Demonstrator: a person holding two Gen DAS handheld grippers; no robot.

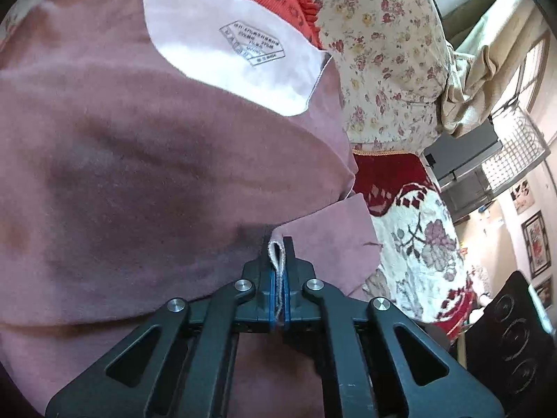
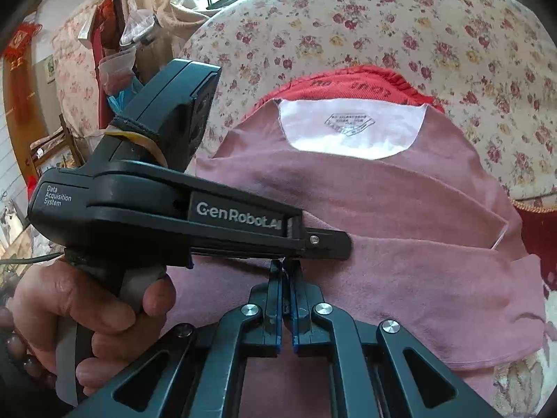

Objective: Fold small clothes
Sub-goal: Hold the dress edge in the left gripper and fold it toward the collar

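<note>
A dusty pink top (image 2: 400,216) lies flat on a floral-covered surface (image 2: 348,24), neckline away from me, its white inner label panel (image 2: 351,129) showing. It also fills the left wrist view (image 1: 122,174). My left gripper (image 1: 279,261) is shut on a fold of the top's hem edge. In the right wrist view the left gripper's body (image 2: 174,216) crosses in front, held by a hand. My right gripper (image 2: 286,268) is shut at the top's near edge, just under the left gripper's tip; a thin bit of fabric seems pinched between its fingers.
A red garment (image 2: 365,83) lies under the pink top at its neckline. A red and cream patterned blanket (image 1: 417,230) lies to the right. A black speaker (image 1: 515,341) and a wire basket (image 1: 515,153) stand beyond the surface's edge.
</note>
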